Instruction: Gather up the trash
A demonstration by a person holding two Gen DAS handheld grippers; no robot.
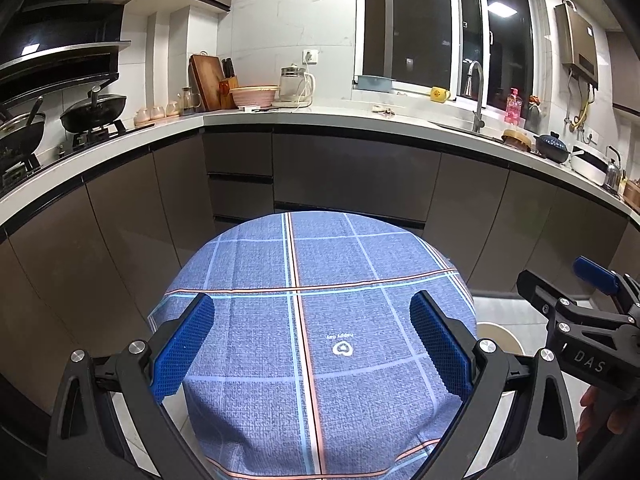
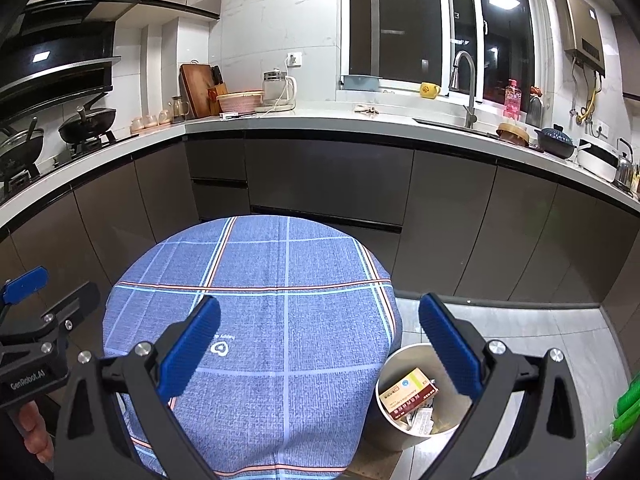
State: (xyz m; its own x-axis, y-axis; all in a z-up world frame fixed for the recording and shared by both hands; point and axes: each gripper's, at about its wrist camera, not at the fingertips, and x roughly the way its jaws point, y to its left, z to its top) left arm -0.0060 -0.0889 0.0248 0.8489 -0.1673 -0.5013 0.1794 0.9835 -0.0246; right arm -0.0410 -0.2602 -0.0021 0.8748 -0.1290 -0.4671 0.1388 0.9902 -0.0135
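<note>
A round table with a blue plaid cloth point(image 1: 320, 320) stands in front of me; it also shows in the right wrist view point(image 2: 260, 320). A beige trash bin point(image 2: 400, 364) stands on the floor to its right and holds a red and white carton point(image 2: 408, 394) and other scraps. In the left wrist view only the bin's rim point(image 1: 498, 330) shows. My left gripper point(image 1: 312, 344) is open and empty above the table. My right gripper point(image 2: 320, 344) is open and empty above the table's right edge and the bin. Each gripper shows in the other's view, the right one point(image 1: 560, 284) and the left one point(image 2: 52, 284).
An L-shaped white counter point(image 1: 320, 114) over dark cabinets runs behind the table, with woks on a stove at left, a kettle, a cutting board, a sink with a tap and pots at right. Something green point(image 2: 628, 404) lies at the right edge. The floor is grey tile.
</note>
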